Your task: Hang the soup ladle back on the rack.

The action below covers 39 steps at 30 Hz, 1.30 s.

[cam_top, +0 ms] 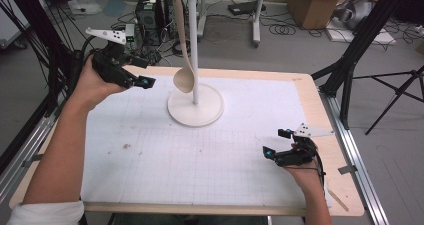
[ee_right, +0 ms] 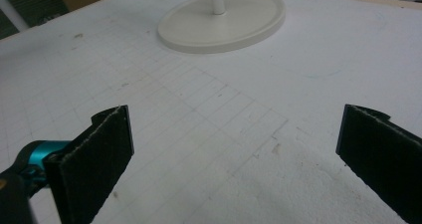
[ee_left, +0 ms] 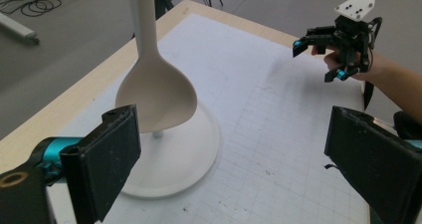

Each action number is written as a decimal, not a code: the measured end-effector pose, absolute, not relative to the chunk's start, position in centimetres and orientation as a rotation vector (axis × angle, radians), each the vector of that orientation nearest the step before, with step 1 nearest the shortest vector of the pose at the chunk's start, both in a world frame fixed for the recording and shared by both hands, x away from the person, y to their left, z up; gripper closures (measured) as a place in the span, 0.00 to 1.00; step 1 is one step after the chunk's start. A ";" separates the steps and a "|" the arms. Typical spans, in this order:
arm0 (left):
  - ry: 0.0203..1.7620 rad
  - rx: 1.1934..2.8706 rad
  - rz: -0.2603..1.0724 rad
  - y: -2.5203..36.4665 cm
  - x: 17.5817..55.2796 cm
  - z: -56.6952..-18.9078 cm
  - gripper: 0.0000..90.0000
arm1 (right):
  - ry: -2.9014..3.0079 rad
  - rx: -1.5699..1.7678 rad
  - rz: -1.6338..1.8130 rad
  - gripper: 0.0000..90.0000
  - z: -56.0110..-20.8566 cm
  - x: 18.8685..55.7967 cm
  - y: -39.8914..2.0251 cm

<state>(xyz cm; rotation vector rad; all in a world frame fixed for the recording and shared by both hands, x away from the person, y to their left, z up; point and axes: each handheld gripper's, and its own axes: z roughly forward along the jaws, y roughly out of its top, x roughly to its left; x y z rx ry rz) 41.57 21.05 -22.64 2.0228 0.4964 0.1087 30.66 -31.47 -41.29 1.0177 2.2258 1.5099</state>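
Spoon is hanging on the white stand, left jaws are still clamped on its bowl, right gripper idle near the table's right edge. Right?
Not quite. The left gripper is open, jaws standing apart with the spoon free beyond them, as the left gripper view shows. The spoon does hang on the stand, and the right gripper sits idle near the table's right edge.

Spread fingers [ee_right: 99, 154] above gridded mat [ee_right: 209, 114], stand base [ee_right: 224, 20]

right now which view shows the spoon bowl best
The left gripper view: the spoon hangs close, its bowl in front of the stand's post. The high view shows it whole but small. The right gripper view shows the stand.
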 end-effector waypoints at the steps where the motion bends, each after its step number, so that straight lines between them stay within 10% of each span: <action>1: 0.491 2.022 0.113 21.1 41.5 -22.8 0.08 | 2.227 1.019 1.510 0.00 -41.3 30.7 -31.5; 39: 0.484 1.954 0.140 22.8 35.6 -33.0 0.02 | 2.250 1.030 1.489 0.00 -41.6 30.8 -31.1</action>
